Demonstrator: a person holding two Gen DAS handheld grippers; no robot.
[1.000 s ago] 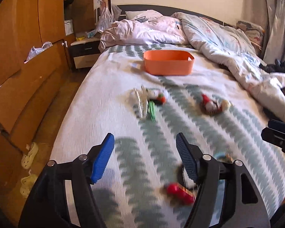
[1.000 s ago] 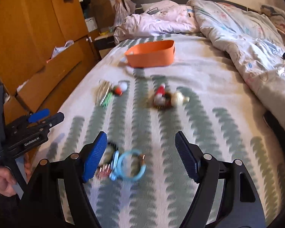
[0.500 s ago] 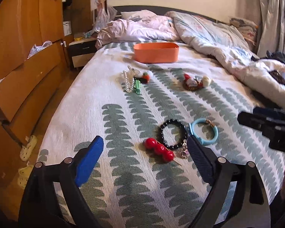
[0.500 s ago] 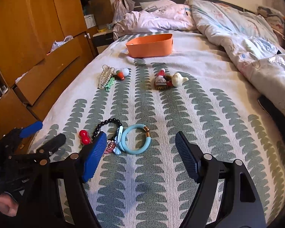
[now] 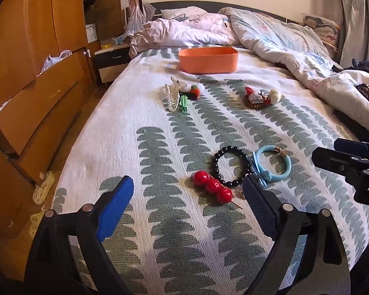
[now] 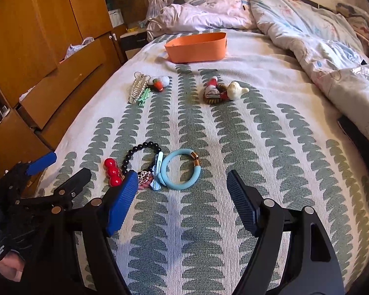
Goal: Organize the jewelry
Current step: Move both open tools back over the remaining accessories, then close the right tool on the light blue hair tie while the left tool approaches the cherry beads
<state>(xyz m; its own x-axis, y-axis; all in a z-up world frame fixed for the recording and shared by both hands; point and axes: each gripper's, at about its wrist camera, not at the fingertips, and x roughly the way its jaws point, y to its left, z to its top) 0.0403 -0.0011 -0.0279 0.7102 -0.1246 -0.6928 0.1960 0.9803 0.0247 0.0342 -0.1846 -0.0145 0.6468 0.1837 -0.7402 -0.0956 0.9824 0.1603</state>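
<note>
An orange bin (image 5: 207,60) (image 6: 196,48) stands far up the bed. Near me lie a red bead stick (image 5: 212,186) (image 6: 113,172), a black bead bracelet (image 5: 216,166) (image 6: 135,148) and a light blue bangle (image 5: 286,169) (image 6: 180,185). Farther off are a pearl hair claw (image 5: 172,98) (image 6: 137,91) with a green clip (image 5: 184,103), and a Santa trinket pile (image 5: 255,98) (image 6: 216,92). My left gripper (image 5: 187,186) is open just short of the red beads. My right gripper (image 6: 182,179) is open, with the bangle just beyond its fingertips. Neither holds anything.
A wooden wardrobe with pulled-out drawers (image 5: 37,103) lines the left side beyond the bed edge. Pale slippers (image 5: 43,184) lie on the floor there. A crumpled duvet (image 5: 295,49) covers the back and right of the bed. A nightstand (image 5: 112,61) stands at the head.
Both grippers drew back toward the foot of the bed, so the near jewelry now lies ahead of the fingertips. The left jaws spread wider. The right jaws kept their width.
</note>
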